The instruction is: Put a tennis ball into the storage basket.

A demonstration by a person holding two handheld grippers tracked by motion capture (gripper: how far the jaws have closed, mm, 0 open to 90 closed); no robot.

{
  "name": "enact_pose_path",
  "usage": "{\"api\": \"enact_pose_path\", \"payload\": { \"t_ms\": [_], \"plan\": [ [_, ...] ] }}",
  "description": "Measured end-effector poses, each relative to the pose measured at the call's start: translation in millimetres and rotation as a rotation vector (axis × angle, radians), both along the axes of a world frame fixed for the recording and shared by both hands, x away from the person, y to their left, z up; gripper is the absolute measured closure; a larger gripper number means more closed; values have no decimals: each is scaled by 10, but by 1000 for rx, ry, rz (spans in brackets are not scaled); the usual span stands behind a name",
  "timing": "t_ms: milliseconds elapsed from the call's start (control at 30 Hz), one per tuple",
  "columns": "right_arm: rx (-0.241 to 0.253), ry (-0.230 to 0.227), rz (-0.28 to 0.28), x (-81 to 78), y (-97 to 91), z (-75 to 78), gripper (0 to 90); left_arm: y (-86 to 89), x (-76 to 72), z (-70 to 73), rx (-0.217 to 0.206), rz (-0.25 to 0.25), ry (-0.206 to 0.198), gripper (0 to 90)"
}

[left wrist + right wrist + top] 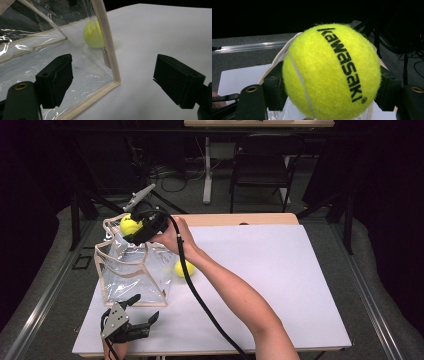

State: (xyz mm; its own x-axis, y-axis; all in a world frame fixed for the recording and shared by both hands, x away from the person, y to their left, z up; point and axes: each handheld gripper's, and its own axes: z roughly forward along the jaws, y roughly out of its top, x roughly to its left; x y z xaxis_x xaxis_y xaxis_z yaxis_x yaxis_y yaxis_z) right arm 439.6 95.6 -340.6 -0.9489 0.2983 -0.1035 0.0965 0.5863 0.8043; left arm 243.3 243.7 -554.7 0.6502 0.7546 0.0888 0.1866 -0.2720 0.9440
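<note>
1. Tennis balls number two: one (329, 72) is clamped between the right gripper's (141, 227) jaws, held over the clear bag's (131, 270) open top.
2. One more ball (183, 268) lies on the white table (280, 270), just behind the bag's far corner, ahead of the left gripper (142, 312).
3. That left gripper's jaws stand wide apart and empty, near the bag's front corner.

Dim room: grey floor (45, 270), a black chair (262, 167) and another desk (257, 124) behind.
</note>
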Motion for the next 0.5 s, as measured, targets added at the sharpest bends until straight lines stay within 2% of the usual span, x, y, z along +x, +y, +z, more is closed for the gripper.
{"api": "enact_pose_path", "payload": {
  "t_ms": [300, 500],
  "plan": [
    [-31, 12, 10, 15, 118, -23, 266, 10, 1, -1, -8, -1, 2, 158],
    [-51, 20, 14, 8, 180, -36, 266, 2, 10, -2, 1, -7, 1, 158]
  ]
}}
